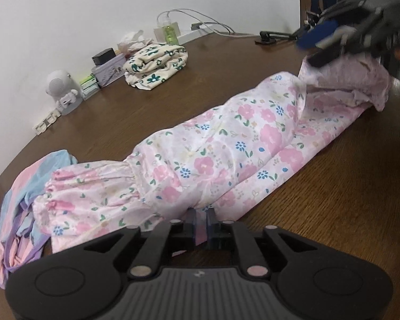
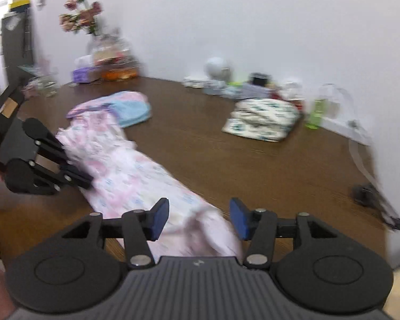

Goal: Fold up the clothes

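A long pink floral garment lies bunched lengthwise on the brown wooden table. At its near edge my left gripper is almost closed, and a sliver of pink cloth shows between the pads. The right gripper hovers over the garment's far folded end. In the right wrist view my right gripper stands open, its blue pads apart above the floral garment and not touching it. The left gripper meets the cloth at the left.
A pastel striped garment lies bunched at the floral one's end. A folded cream garment with green flowers sits near the wall. Along the wall stand a white speaker, boxes, a green bottle and cables.
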Demonstrator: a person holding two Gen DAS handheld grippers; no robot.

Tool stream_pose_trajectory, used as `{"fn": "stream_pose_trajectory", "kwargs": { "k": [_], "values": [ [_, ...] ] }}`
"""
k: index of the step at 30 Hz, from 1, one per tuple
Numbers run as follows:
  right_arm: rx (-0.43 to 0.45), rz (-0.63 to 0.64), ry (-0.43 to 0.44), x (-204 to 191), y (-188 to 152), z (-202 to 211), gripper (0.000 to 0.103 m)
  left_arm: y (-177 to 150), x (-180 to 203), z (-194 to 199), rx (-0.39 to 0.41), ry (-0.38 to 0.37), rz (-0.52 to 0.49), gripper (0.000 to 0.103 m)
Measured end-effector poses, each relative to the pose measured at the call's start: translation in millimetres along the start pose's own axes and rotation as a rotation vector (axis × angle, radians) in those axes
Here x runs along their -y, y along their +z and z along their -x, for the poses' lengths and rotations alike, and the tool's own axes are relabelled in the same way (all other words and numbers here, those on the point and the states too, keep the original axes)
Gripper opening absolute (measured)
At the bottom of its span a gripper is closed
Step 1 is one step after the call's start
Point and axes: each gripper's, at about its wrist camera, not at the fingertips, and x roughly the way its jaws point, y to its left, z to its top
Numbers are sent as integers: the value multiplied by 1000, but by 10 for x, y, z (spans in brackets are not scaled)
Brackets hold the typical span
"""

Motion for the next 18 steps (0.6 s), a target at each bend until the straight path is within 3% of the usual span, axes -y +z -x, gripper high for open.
{"fn": "stream_pose_trajectory", "kwargs": {
  "k": [2, 6, 10, 12, 13, 14, 15, 16, 18],
  "values": [
    [-34, 83, 29, -205, 12, -166, 52, -28, -35, 89, 15, 15, 2, 13],
    [-90, 326, 20, -672, -59, -421, 59, -75, -156, 190, 19, 84, -12, 29],
    [-128, 472, 15, -969, -56, -664, 57, -105, -268, 170, 1, 127, -8, 29],
    [-144, 488, 14, -1028, -23, -770, 51, -136, -321, 159, -2, 129, 3, 30],
    [-155, 481, 19, -1039, 2, -816, 41, -155, -337, 160, -1, 128, 7, 29],
    [-163, 476, 23, -1045, 17, -837, 19, -176, -342, 160, 2, 124, 8, 29],
    [-169, 473, 27, -1049, 30, -847, 9, -201, -344, 166, 4, 116, 9, 29],
    [-175, 470, 31, -1054, 42, -858, 3, -223, -342, 163, 3, 111, 10, 29],
    [-167, 490, 27, -1098, 48, -827, 0, -269, -332, 150, 0, 103, 11, 30]
  ]
}}
